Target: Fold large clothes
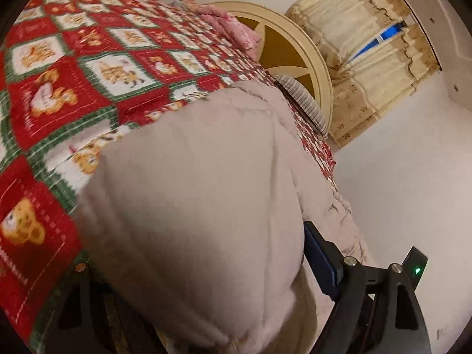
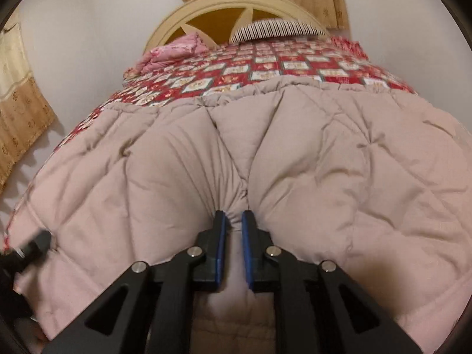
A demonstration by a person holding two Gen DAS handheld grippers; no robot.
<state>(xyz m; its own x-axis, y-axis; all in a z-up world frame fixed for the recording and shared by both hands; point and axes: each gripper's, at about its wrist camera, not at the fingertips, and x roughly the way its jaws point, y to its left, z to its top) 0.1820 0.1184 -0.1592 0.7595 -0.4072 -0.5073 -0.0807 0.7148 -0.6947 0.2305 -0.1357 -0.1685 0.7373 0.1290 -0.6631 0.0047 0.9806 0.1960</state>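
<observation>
A puffy pinkish-beige quilt (image 2: 324,159) lies spread over the near part of a bed, on a red, green and white bear-print blanket (image 1: 88,67). My right gripper (image 2: 233,216) is shut on a small gathered fold of the quilt, and creases fan out from the pinch. In the left wrist view a thick bulge of the quilt (image 1: 191,206) fills the space between the wide-apart fingers of my left gripper (image 1: 194,244). The right finger's blue pad (image 1: 320,261) lies beside the bulge, and the other finger is hidden under fabric. I cannot tell whether the pads press on it.
A cream round headboard (image 2: 236,3) stands at the far end with a striped pillow (image 2: 277,31) and a pink folded cloth (image 2: 177,48). Beige curtains (image 1: 362,67) hang on the white wall. A blurred black part (image 2: 32,247) shows at the quilt's left edge.
</observation>
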